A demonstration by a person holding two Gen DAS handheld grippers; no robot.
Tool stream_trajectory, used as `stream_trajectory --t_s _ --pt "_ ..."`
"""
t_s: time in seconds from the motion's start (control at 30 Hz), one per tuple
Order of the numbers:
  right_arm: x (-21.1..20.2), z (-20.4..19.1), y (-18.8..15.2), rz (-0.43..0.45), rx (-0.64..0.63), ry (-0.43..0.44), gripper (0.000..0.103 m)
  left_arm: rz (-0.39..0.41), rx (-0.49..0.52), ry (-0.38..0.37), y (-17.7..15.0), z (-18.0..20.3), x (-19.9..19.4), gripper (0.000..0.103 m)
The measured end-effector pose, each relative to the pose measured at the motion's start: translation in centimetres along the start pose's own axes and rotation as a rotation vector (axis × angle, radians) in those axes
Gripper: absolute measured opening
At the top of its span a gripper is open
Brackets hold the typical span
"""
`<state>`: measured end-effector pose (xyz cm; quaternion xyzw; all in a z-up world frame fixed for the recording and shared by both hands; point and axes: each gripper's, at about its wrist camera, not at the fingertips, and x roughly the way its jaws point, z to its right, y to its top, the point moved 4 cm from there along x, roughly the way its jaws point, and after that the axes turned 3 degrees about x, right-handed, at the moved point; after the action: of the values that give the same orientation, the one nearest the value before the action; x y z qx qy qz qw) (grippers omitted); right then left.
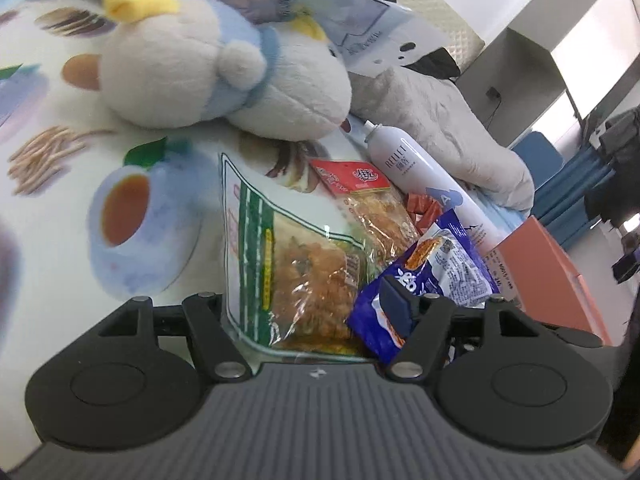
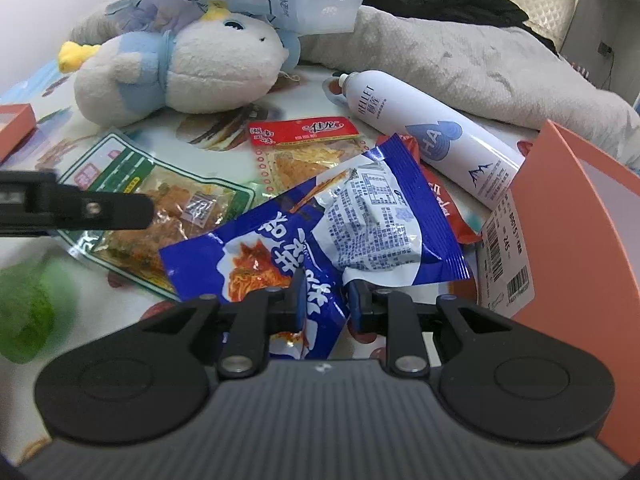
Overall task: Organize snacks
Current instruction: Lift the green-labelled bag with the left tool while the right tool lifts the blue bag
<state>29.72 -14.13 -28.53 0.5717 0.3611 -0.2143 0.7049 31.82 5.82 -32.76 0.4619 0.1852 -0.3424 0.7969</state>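
A green-edged clear snack packet [image 1: 296, 276] lies flat on the printed cloth [image 1: 60, 208]. It sits between the wide-apart fingers of my left gripper [image 1: 298, 304], which is open. The right-hand pad [image 1: 394, 300] rests against a blue noodle-snack packet [image 1: 436, 268]. My right gripper [image 2: 328, 306] is shut on the lower edge of that blue packet [image 2: 360, 220], which tilts up off the pile. A red-topped snack packet [image 2: 304, 136] lies behind it, and another red packet [image 2: 444, 204] shows under it. One left gripper finger [image 2: 112, 210] reaches in over the green-edged packet [image 2: 132, 184].
A white spray bottle [image 2: 432, 136] lies between the snacks and a grey cushion [image 2: 480, 64]. An orange box [image 2: 580, 240] stands open at the right, close to my right gripper. A white and blue plush toy [image 2: 180, 68] lies behind the snacks. A green fuzzy thing [image 2: 28, 308] is at the left.
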Motion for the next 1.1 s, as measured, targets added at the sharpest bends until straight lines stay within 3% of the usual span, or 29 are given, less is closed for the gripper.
stream_trajectory --t_s 0.13,0.2,0.23,0.37,0.73,1.1 --pt "0.0 -0.1 -0.2 0.004 -0.007 0.004 0.025 0.001 0.083 0.049 0.0 1.3 1.1 0.071" --pt "-0.1 0.0 -0.2 0.004 0.0 0.008 0.025 -0.002 0.127 0.093 0.0 1.8 1.4 0.061" --pt "-0.1 0.1 -0.2 0.003 0.002 0.009 0.025 -0.001 0.144 0.123 -0.1 1.9 1.4 0.048" --pt "-0.6 0.3 -0.3 0.002 0.009 0.009 0.025 -0.017 0.128 0.128 -0.2 1.7 1.1 0.033" --pt "-4.0 1.2 -1.0 -0.036 0.078 0.049 0.024 -0.012 0.108 0.189 -1.7 2.7 -2.0 0.023" --pt "-11.3 1.5 -3.3 -0.051 0.127 0.08 0.024 -0.031 0.075 0.224 -4.3 4.8 -8.4 0.018"
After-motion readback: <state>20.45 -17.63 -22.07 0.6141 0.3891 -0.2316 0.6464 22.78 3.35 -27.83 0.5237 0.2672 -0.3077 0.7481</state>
